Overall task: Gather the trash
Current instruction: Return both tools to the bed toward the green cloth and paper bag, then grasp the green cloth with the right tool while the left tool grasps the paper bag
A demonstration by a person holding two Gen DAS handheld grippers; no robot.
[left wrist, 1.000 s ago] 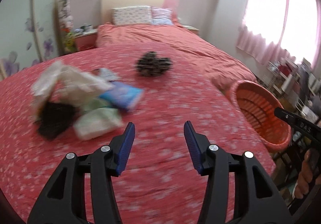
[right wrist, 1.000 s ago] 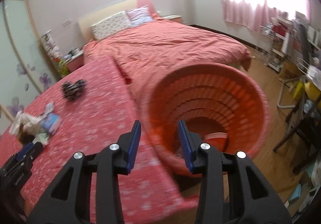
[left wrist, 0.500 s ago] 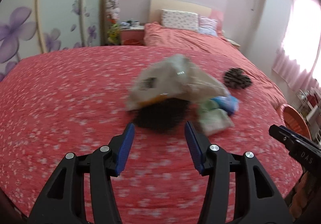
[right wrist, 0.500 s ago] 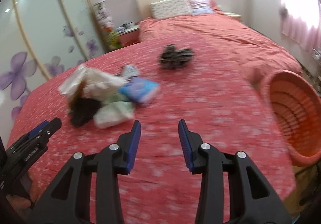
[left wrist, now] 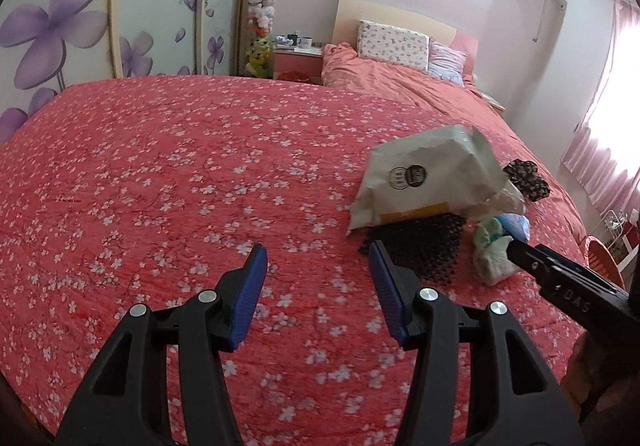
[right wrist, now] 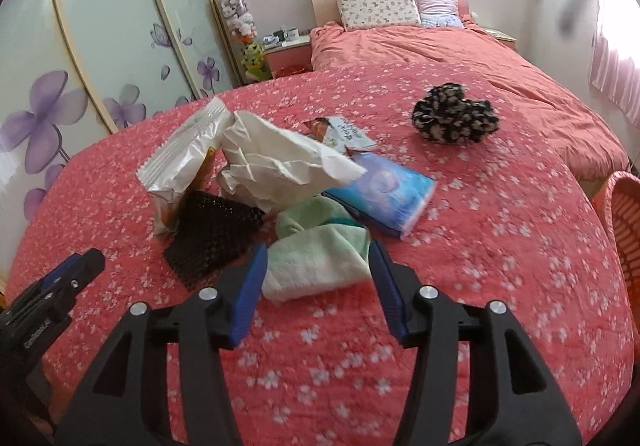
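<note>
1. The left hand-held gripper (left wrist: 316,266) is seen with its blue-padded jaws standing apart and nothing between them, above the red flowered bedspread (left wrist: 160,186).
2. The right hand-held gripper (right wrist: 316,266) has jaws that have just been opening; they are spread apart, with no thing pressed by the pads. A pale green cloth (right wrist: 316,258) is seen between and just beyond the fingertips, and no contact can be made out.
3. The trash pile is gathered on the bedspread, towards the wardrobe side in the right wrist view: a grey-white mailer bag (left wrist: 432,174), a crumpled white paper bag (right wrist: 280,166), a black mesh sheet (right wrist: 212,234), and a blue packet (right wrist: 384,198) are clustered and touching one another.
4. A small printed wrapper (right wrist: 340,132) is seen just behind the white paper bag.
5. A black flowered cloth bundle (right wrist: 456,118) lies well apart from the pile, further towards the pillows.
6. An orange basket (right wrist: 624,222) is seen at the right edge of the right wrist view, beside the bed and away from the pile.
7. In the left wrist view, the tip of the right hand-held gripper is seen near the green cloth.
</note>
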